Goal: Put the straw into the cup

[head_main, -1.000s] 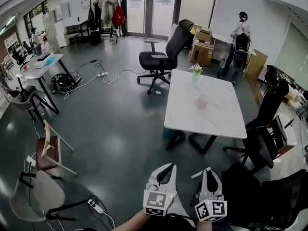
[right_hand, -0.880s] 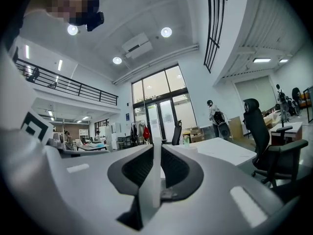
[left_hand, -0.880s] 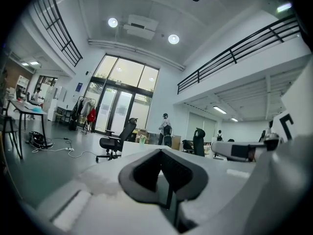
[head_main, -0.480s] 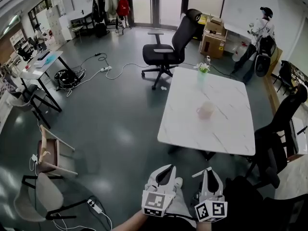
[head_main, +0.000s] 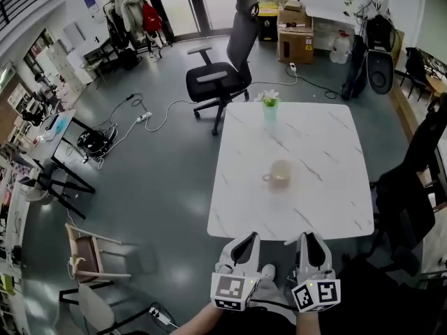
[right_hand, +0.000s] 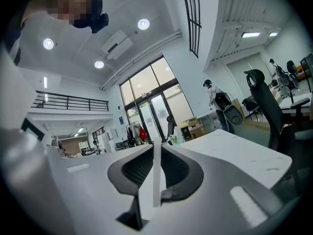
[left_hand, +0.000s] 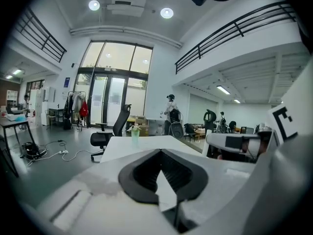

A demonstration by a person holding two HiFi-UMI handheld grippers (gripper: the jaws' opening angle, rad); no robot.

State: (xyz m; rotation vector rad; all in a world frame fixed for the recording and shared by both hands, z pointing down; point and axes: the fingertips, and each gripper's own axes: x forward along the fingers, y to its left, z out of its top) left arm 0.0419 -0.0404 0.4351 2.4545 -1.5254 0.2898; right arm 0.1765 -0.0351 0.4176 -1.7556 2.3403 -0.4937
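A beige cup (head_main: 281, 174) stands near the middle of the white marble table (head_main: 318, 145) in the head view. My right gripper (head_main: 312, 247) hangs just short of the table's near edge, shut on a thin white straw (right_hand: 156, 175) that stands upright between its pads. Beside it on the left, my left gripper (head_main: 242, 247) holds nothing, and its fingertips (left_hand: 159, 153) meet. Both point toward the table. The cup is hidden behind the jaws in both gripper views.
A green vase with flowers (head_main: 269, 109) stands at the table's far edge. A black office chair (head_main: 220, 75) is beyond the table and another black chair (head_main: 412, 194) at its right side. Cables (head_main: 150, 114) lie on the floor at left. A person (head_main: 370, 5) stands far back.
Both grippers have been carried together toward the table, which now lies much nearer and squarer in the head view. The straw has stayed in the right gripper.
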